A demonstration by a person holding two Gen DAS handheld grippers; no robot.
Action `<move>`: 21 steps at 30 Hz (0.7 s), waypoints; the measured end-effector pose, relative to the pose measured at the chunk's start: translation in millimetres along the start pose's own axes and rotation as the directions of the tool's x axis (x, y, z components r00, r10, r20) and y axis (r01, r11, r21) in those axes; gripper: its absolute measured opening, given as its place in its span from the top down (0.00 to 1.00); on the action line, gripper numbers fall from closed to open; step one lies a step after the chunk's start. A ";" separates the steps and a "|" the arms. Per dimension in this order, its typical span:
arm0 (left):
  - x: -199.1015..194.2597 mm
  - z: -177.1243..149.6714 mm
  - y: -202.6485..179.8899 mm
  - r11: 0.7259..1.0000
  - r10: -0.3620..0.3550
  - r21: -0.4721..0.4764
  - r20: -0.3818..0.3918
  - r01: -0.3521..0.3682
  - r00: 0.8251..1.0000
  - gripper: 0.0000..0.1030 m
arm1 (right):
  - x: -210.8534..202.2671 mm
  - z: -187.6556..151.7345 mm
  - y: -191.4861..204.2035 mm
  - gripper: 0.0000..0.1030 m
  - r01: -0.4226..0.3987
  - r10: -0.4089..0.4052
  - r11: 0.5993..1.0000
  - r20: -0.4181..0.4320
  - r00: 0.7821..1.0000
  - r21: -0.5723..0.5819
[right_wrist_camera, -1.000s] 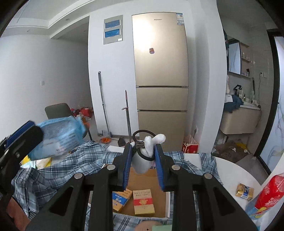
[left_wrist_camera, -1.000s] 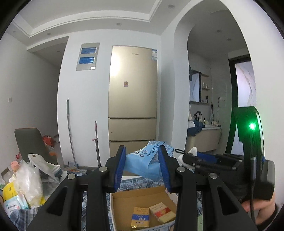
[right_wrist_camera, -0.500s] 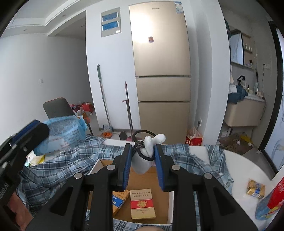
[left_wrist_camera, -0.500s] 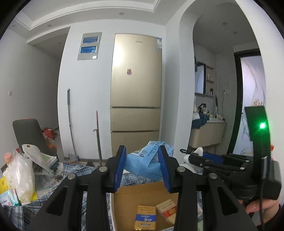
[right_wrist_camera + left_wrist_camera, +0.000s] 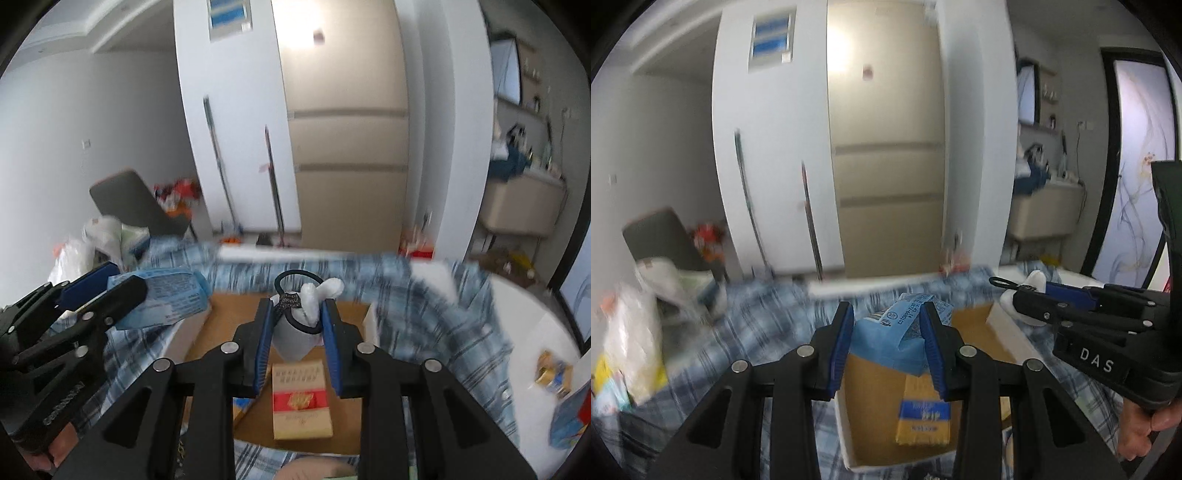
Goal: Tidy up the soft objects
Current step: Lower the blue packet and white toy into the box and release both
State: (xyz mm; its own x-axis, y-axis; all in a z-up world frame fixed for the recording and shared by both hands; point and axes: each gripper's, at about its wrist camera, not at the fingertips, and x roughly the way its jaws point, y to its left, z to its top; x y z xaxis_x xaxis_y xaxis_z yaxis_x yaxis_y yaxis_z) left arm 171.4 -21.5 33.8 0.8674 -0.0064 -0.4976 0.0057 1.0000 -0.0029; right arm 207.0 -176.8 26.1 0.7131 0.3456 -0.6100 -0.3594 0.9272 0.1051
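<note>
My left gripper (image 5: 886,325) is shut on a soft blue tissue pack (image 5: 892,341) and holds it over the open cardboard box (image 5: 871,417). From the right wrist view the same pack (image 5: 166,299) hangs at the box's left edge. My right gripper (image 5: 297,317) is shut on a small white bundle (image 5: 304,325) with a black hair tie around it, also above the box (image 5: 236,314). In the left wrist view the right gripper (image 5: 1023,299) enters from the right with the bundle at its tip. A hand (image 5: 1141,428) holds its handle.
Inside the box lie a blue-and-yellow carton (image 5: 923,417) and a red-and-tan carton (image 5: 301,397). A plaid cloth (image 5: 436,314) covers the table. Plastic bags (image 5: 631,332) pile up at the left. A small packet (image 5: 552,373) and a colourful bag (image 5: 570,417) lie on the right.
Both grippers have come down and tilted toward the box, each keeping hold of its object. The box now fills more of both views.
</note>
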 end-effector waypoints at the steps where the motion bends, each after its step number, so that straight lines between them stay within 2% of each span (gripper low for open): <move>1: 8.1 -3.6 2.7 1.000 -0.009 -0.014 -0.032 0.008 0.999 0.62 | 9.3 -3.6 -1.7 0.76 0.003 -0.002 1.000 -0.031 1.000 0.005; 3: 20.3 -8.8 4.5 1.000 0.009 -0.008 -0.081 -0.010 0.997 0.62 | 20.5 -9.0 -2.5 0.76 0.003 -0.003 1.000 -0.069 0.998 0.005; 6: 29.2 -14.6 7.3 1.000 -0.003 -0.010 -0.125 0.001 0.992 0.62 | 30.4 -13.3 -2.6 0.76 -0.002 0.002 1.000 -0.120 0.993 0.006; 8: 34.1 -17.5 6.1 1.000 -0.015 -0.010 -0.156 0.013 0.988 0.62 | 38.0 -17.0 -3.4 0.76 0.009 -0.008 1.000 -0.172 0.985 0.008; 10: 38.3 -20.1 4.2 1.000 0.002 0.002 -0.180 -0.001 0.984 0.62 | 46.8 -21.1 -4.9 0.76 0.006 -0.003 1.000 -0.214 0.977 0.011; 16: 51.9 -27.9 1.1 0.999 0.049 0.034 -0.241 -0.042 0.969 0.62 | 59.7 -28.5 -6.8 0.76 0.022 -0.021 1.000 -0.260 0.965 -0.003; 21: 57.8 -31.7 6.7 0.999 0.051 0.022 -0.259 -0.046 0.965 0.62 | 64.0 -29.8 -6.4 0.76 0.031 -0.033 0.999 -0.272 0.962 -0.012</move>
State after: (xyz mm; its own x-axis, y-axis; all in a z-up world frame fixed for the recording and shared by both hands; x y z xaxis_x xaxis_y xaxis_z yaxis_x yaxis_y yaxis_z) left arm 205.8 -15.2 -22.4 0.7081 0.0444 -0.7047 -0.0234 0.9989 0.0394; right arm 237.0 -164.9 -37.0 0.5344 0.2622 -0.8035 -0.3443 0.9358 0.0764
